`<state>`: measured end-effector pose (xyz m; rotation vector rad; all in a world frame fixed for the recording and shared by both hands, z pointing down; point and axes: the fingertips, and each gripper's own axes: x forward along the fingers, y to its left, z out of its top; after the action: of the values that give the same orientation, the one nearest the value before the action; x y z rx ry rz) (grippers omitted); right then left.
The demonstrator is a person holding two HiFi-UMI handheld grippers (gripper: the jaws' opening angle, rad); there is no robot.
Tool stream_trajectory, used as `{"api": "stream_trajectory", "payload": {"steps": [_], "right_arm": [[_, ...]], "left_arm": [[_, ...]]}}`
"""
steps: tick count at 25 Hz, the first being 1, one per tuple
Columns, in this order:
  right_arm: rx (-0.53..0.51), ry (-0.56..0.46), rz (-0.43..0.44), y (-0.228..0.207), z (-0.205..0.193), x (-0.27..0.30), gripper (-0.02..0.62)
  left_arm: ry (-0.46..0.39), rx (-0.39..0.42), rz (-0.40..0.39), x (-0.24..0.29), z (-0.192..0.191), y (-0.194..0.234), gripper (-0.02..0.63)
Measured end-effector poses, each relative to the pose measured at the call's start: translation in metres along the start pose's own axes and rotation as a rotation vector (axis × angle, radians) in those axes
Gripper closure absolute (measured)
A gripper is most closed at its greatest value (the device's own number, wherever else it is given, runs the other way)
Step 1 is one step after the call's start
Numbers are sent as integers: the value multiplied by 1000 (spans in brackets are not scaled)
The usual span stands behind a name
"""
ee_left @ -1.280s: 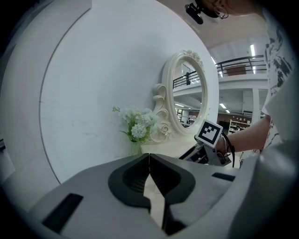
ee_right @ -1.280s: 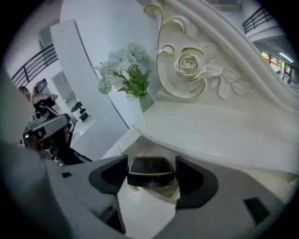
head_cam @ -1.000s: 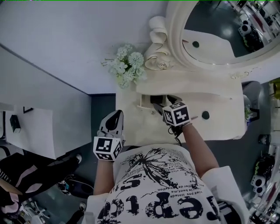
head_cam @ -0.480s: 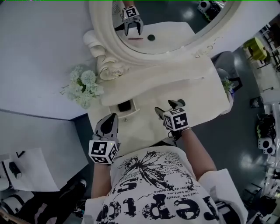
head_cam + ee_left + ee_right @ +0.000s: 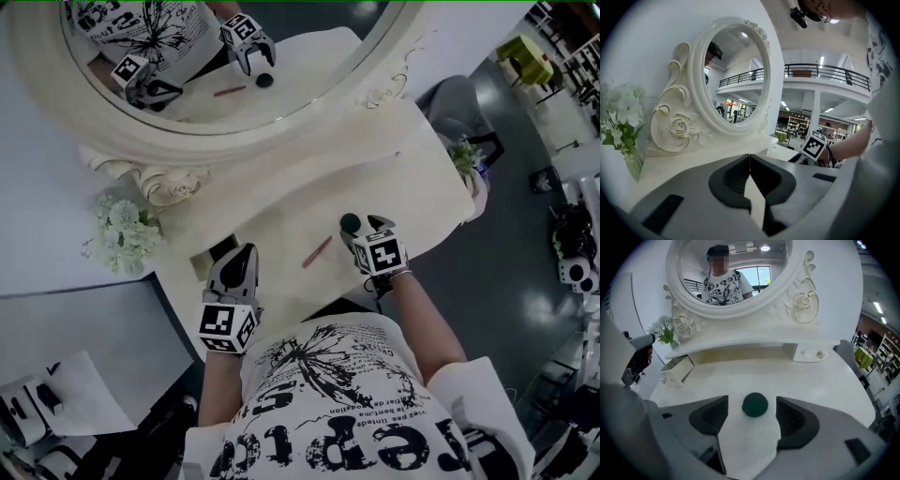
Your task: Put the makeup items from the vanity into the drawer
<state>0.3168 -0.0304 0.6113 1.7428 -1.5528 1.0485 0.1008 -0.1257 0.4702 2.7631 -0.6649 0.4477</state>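
Note:
A dark green round makeup item [image 5: 755, 404] rests on the cream vanity top [image 5: 820, 380]. It lies between the spread jaws of my open right gripper [image 5: 752, 401] without being gripped. The head view shows the same green item [image 5: 351, 223] just ahead of the right gripper [image 5: 361, 227]. A slim pink pencil [image 5: 317, 251] lies on the vanity top [image 5: 281, 225] between the two grippers. The small left drawer [image 5: 217, 255] stands open, and its front [image 5: 677, 370] also shows in the right gripper view. My left gripper [image 5: 245, 253] hovers beside that drawer, its jaws [image 5: 750, 157] shut and empty.
A big oval mirror [image 5: 225, 56] in a carved cream frame rises behind the shelf. White flowers [image 5: 122, 234] stand at the far left. A second small drawer [image 5: 811, 352] on the right is closed. The vanity's front edge runs just under both grippers.
The head camera has swung so the mirror fills the top. My right gripper left the open drawer and moved right to the green item. The left gripper barely moved.

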Motion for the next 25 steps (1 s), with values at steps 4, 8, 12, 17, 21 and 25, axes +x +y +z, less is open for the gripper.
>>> {"api": "stream_trajectory", "payload": {"steps": [4,8,12,17,21,25], "right_arm": [[-14,46,47,-15,-7,16,268],[-51,88,113,-12,-10,31,270],[-100,120,137,-3,-14,42,270],[-181,143,72,-18,-14,44,426],[-177,146,56,-24,-11,43,514],[-185,120,54,-19,0,36,520]], "left_arm": [[37,-21,49,11,-7,-6,586],[59,-44,86,24,-16,-8,586],[60,-45,102,33,-15,-13,586],[53,-44,121,35,-13,-15,586],[37,-32,128,32,-7,-14,586],[14,-13,138,23,1,-14,586]]}}
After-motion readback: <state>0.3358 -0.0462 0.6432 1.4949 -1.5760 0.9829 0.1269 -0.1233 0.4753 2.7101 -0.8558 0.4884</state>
